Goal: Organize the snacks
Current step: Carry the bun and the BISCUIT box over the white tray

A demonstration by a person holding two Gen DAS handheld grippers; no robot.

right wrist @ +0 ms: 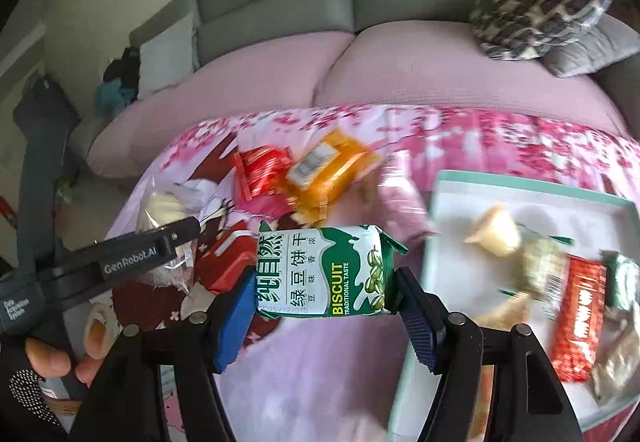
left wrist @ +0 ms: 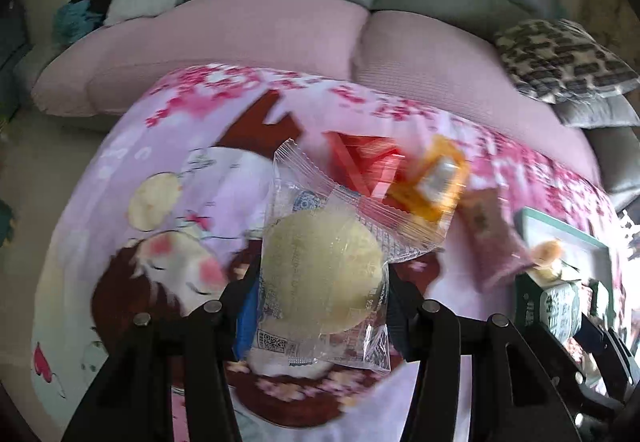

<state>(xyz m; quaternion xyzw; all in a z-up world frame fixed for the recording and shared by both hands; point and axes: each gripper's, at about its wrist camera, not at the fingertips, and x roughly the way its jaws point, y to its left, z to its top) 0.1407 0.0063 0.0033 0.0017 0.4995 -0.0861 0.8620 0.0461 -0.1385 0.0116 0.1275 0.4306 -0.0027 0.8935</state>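
My left gripper (left wrist: 320, 302) is shut on a clear packet with a round pale pastry (left wrist: 320, 274), held above the pink cartoon cloth. It shows at the left in the right wrist view (right wrist: 168, 210). My right gripper (right wrist: 324, 306) is shut on a green and white biscuit pack (right wrist: 324, 272), held above the cloth just left of the teal-rimmed tray (right wrist: 532, 184). The tray holds several snacks, among them a red bar (right wrist: 578, 316) and a pale pastry (right wrist: 496, 234). A red packet (right wrist: 260, 172) and an orange packet (right wrist: 324, 174) lie on the cloth behind.
A pink packet (right wrist: 400, 198) lies by the tray's left edge. A red wrapped snack (right wrist: 224, 262) lies under the left gripper. The pink-covered grey sofa (left wrist: 280, 38) stands behind the table, with a leopard cushion (right wrist: 536, 10) at the right.
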